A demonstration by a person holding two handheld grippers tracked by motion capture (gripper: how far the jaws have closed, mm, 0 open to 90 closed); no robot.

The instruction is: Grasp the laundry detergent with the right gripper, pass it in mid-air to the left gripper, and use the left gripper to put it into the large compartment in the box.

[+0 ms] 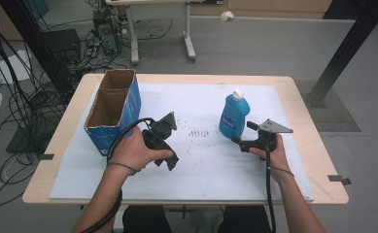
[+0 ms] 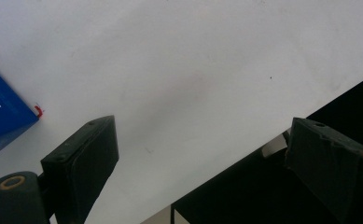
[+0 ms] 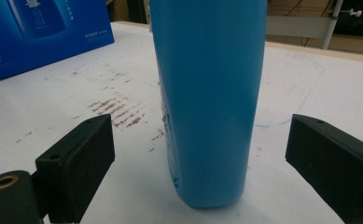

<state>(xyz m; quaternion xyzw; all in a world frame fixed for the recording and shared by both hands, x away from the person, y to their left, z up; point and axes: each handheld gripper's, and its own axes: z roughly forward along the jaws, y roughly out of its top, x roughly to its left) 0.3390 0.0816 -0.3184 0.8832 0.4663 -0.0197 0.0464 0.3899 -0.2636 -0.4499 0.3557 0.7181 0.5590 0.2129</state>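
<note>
Bottle stands upright between the right gripper's wide-open jaws, touched by neither.
In the high view the bottle, white cap up, sits on the white mat just ahead of the right gripper, which a hand holds level. The left gripper, also spread wide and holding nothing, points down at bare mat, with the blue box just off its left jaw. In the high view the box stands open-topped beside the left gripper.
</note>
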